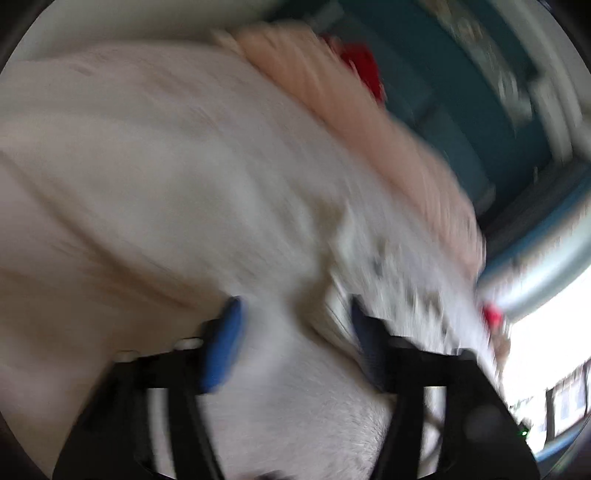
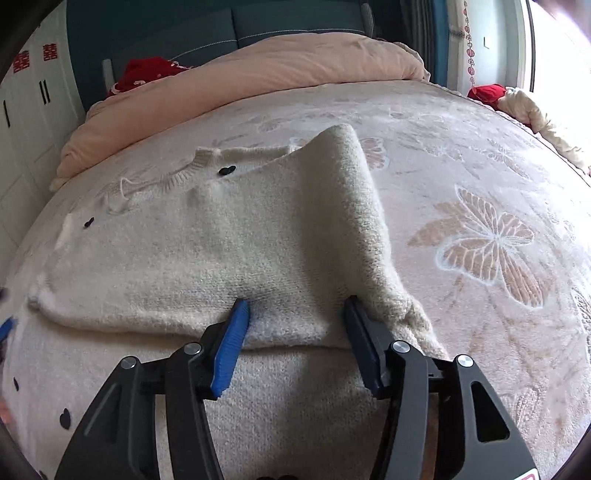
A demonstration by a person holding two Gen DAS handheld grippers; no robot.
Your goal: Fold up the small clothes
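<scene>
On my right wrist feed, the cream knitted sweater [image 2: 207, 251] lay on the bed [image 2: 480, 155], spread over a pale blanket with butterfly patterns [image 2: 487, 243]. Its ribbed neckline pointed toward the far side, with small dark buttons near it. One part of the sweater [image 2: 351, 206] was folded over the body and stood up in a ridge that ran down toward my right hand-held gripper [image 2: 295, 306]. That gripper's blue pads were spread wide, their tips touching the sweater's near folded edge, with knit between them but nothing pinched. Behind the sweater I saw a peach duvet [image 2: 258, 70] bunched along the teal headboard [image 2: 207, 26], and a red cloth [image 2: 147, 70] beside it.

My left wrist feed was heavily blurred. The left hand-held gripper [image 1: 291, 314] was also spread apart, with pale fabric filling the view between and beyond its fingers. I could not tell whether that fabric was the sweater or the blanket. The peach duvet [image 1: 369, 122] and a red patch [image 1: 364, 66] showed further off.
</scene>
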